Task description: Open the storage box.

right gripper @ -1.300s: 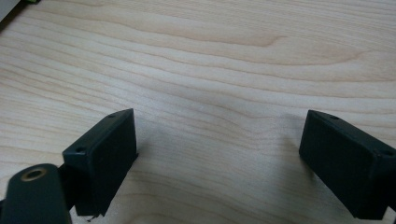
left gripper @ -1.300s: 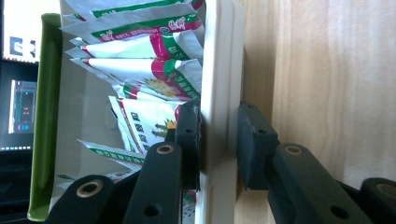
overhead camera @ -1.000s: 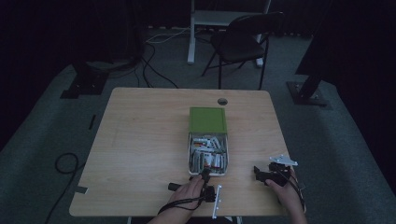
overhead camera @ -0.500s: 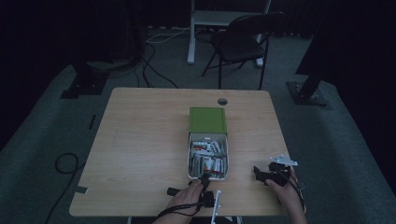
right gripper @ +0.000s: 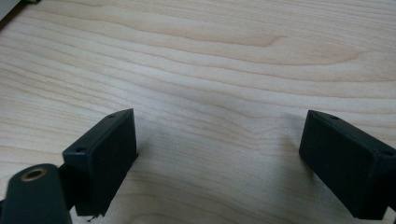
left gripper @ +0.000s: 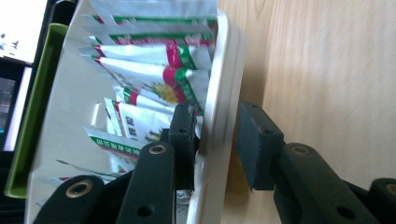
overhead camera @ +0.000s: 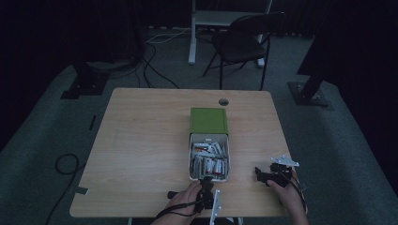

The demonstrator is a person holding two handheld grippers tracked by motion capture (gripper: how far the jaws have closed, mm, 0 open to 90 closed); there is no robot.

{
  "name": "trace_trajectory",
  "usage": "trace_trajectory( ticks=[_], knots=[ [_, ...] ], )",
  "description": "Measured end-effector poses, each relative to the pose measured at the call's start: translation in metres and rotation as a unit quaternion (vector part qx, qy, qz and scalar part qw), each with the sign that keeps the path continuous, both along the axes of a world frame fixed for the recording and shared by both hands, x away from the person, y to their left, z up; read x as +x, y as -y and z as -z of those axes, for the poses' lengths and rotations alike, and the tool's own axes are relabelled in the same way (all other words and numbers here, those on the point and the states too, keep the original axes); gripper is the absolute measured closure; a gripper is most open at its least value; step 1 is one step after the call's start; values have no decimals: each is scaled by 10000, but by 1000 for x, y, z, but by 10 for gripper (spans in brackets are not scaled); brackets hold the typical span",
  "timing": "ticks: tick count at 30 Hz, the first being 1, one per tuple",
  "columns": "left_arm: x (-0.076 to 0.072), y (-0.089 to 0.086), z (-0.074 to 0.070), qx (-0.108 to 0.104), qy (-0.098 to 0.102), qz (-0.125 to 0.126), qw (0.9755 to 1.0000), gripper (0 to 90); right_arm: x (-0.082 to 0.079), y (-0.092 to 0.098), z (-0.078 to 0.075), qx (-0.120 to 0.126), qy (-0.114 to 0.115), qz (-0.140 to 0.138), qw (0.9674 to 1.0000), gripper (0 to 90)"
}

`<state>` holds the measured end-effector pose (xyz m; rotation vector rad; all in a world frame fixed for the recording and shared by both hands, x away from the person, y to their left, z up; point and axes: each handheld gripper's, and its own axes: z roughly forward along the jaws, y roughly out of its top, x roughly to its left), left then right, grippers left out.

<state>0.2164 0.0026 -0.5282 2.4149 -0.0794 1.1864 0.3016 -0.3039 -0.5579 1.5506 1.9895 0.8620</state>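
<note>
Straddled near wall of white box [left gripper: 224, 56] with left gripper [left gripper: 215, 112], jaws narrow, outer pad just clear. Held right gripper [right gripper: 219, 154] wide open, empty. Next probably needed: lifting clear without tipping it.

Setting is reading as a recording lab or studio rather than a home. Black curtains are hanging around the dim room, and grey carpet [overhead camera: 356, 154] is covering the floor. Beyond the left gripper [overhead camera: 205, 186], past the far edge of the light wooden table [overhead camera: 145, 140], a black folding chair [overhead camera: 241, 44] is standing beside a white desk frame [overhead camera: 230, 18]. Cables [overhead camera: 150, 65] are trailing over the carpet farther off to the left, near a black stand base [overhead camera: 84, 84]; another stand base [overhead camera: 309, 91] is sitting beyond the right gripper [overhead camera: 261, 173].
</note>
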Motion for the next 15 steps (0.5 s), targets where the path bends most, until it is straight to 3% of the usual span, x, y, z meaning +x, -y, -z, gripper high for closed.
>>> trace_trajectory(
  ticks=[5, 6, 10, 13, 15],
  knots=[
    [-2, -9, -12, -476, -477, 29, 9977, 693, 0, 0, 0, 0, -1, 1, 10000, 107],
    [-2, -11, -14, -670, -596, 35, 9960, 693, 0, 0, 0, 0, -1, 0, 10000, 107],
    [-1, -22, -24, -1045, -908, 67, 9903, 693, 0, 0, 0, 0, -1, 0, 10000, 107],
    [3, -30, -30, -1431, -1170, 102, 9827, 669, 0, 0, 0, -2, 0, 1, 10000, 107],
    [5, -36, -34, -1490, -1237, 96, 9810, 669, 0, 0, 0, -2, -1, 1, 10000, 107]
  ],
)
